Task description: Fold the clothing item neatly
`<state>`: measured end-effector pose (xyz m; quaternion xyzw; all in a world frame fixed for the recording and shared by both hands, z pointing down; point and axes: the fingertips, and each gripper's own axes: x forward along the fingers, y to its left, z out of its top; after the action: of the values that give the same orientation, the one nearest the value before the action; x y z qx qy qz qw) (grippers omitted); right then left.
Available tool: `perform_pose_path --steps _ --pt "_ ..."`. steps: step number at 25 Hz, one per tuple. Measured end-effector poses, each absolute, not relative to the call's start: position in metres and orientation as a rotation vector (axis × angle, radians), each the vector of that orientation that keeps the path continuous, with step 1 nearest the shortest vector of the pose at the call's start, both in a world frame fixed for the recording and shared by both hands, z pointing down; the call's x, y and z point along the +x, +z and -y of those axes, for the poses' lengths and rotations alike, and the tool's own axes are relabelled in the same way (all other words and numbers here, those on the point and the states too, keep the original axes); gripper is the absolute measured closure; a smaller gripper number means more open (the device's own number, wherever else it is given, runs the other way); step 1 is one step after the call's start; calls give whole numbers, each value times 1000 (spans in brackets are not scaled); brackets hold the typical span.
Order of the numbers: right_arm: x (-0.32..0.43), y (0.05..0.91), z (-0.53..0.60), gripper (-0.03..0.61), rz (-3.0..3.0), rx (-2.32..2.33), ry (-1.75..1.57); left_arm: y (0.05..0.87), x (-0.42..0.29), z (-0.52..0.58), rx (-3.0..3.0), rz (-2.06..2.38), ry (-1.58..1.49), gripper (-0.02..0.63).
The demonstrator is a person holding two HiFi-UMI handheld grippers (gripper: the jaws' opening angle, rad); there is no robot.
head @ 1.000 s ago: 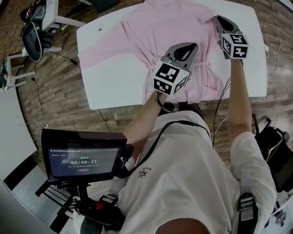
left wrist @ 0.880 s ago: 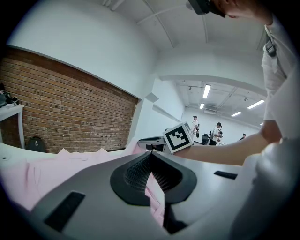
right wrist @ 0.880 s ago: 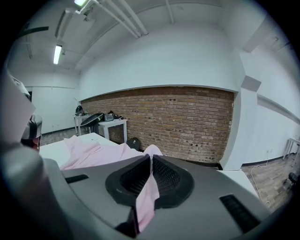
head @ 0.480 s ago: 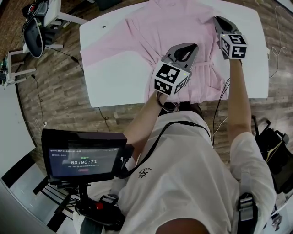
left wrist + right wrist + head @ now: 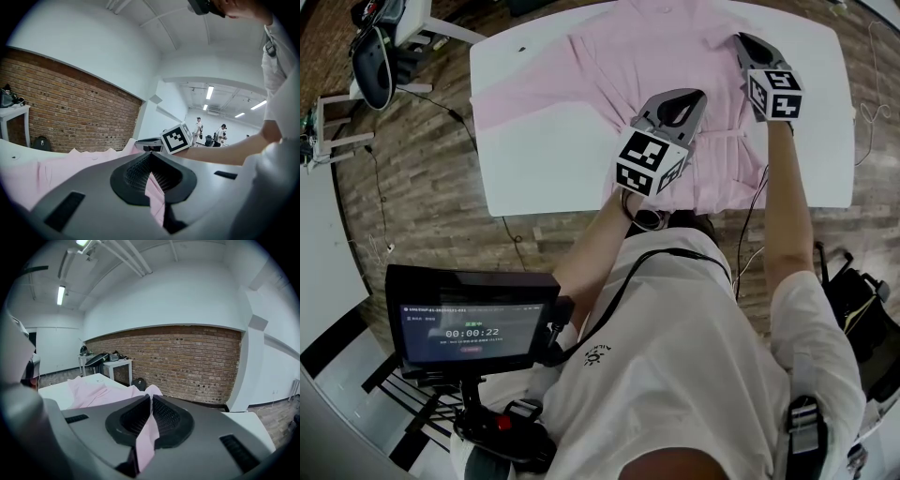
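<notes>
though under shirt (image 5: 675, 56), white table (image 5: 544, 164), wooden floor (image 5: 422, 178)

Head view overhead; others (low) skim shirt (image 5: 656, 56).

A shirt (image 5: 628, 56) lies spread on a table (image 5: 544, 169), reaching from the far edge to the near edge, with one sleeve stretched out to the left. The left gripper (image 5: 682, 96) sits over the middle of the shirt with a fold of the cloth between its jaws, and the right gripper (image 5: 742, 40) is to its right and farther back, at the shirt's right side, also with cloth between its jaws. A screen (image 5: 473, 319) stands before the table to the near left, a side table (image 5: 431, 37) stands beyond the table's far left corner, and a cable (image 5: 865, 98) lies on the floor to the right.
</notes>
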<state>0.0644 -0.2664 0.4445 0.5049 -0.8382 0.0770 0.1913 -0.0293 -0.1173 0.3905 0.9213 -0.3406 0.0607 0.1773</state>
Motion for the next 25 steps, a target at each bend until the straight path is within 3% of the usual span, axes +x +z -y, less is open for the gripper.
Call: perform_pose_path --steps 25 --pt "48 448 271 555 2370 1379 215 390 -35 121 2599 990 164 611"
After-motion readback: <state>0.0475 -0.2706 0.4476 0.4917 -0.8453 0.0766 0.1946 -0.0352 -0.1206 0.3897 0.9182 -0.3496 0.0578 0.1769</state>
